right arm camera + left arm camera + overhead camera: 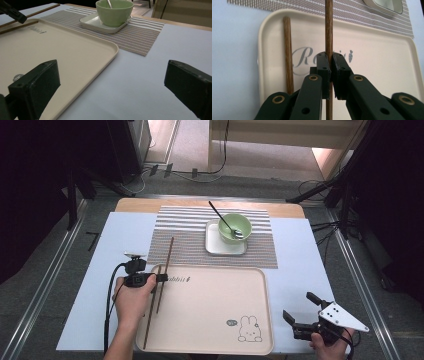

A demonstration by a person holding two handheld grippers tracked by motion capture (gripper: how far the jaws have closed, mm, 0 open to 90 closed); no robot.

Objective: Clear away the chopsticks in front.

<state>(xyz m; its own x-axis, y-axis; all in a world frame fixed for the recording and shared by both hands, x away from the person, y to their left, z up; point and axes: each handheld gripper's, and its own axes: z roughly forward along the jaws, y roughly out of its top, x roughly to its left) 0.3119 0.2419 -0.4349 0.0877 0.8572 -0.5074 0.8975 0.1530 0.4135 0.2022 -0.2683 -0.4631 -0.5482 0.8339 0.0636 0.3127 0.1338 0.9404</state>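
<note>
Left gripper (329,72) pinches one chopstick (328,30) over the tray (387,65) edge, right gripper (300,312) gaping idle, and we fear that thin stick pivoting or slipping onto its twin (288,50).

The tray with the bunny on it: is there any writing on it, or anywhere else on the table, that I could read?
"Ro": the start of a grey script word on the tray; the rest is hidden behind the chopstick in the left hand-held gripper.
Speech bubble by the rabbit drawing: too small to read.
No other writing can be made out.
</note>
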